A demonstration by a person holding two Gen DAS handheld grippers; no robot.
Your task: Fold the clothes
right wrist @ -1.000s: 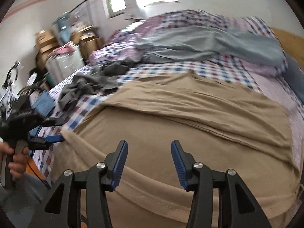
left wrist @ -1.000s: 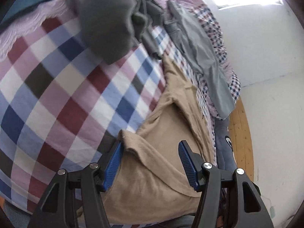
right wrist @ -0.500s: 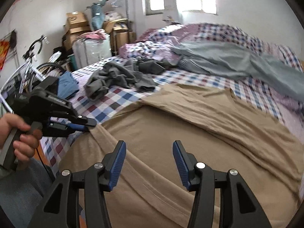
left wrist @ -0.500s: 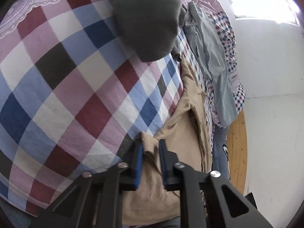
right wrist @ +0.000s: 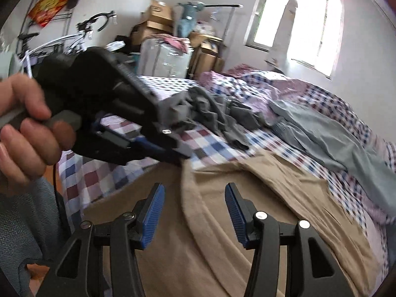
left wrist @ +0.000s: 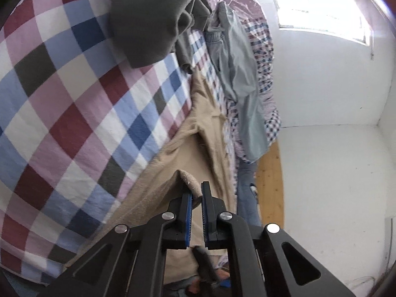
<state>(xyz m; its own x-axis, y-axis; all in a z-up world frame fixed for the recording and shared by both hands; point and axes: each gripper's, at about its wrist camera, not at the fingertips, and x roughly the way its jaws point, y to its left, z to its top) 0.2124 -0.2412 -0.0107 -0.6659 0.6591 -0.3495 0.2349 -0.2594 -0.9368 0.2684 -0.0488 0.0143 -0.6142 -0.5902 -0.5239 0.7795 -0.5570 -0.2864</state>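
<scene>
Left hand-held gripper (left wrist: pixel 195 195) clenched on tan garment (left wrist: pixel 210 133); right hand-held gripper (right wrist: pixel 194 208) released.

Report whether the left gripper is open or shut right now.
Shut. In the left wrist view the left gripper has its blue pads pinched on a bunched corner of the tan garment. The right gripper hangs open above it.

The left wrist view sits low and close over the bed (left wrist: pixel 74 104), near its edge, looking along it toward the white wall (left wrist: pixel 321 86). The right wrist view looks across the bed (right wrist: pixel 217 146) toward the window (right wrist: pixel 297 22), from farther back. Both share the tan cloth (left wrist: pixel 198 136) (right wrist: pixel 247 210) and grey clothes (left wrist: pixel 148 19) (right wrist: pixel 212 113)
</scene>
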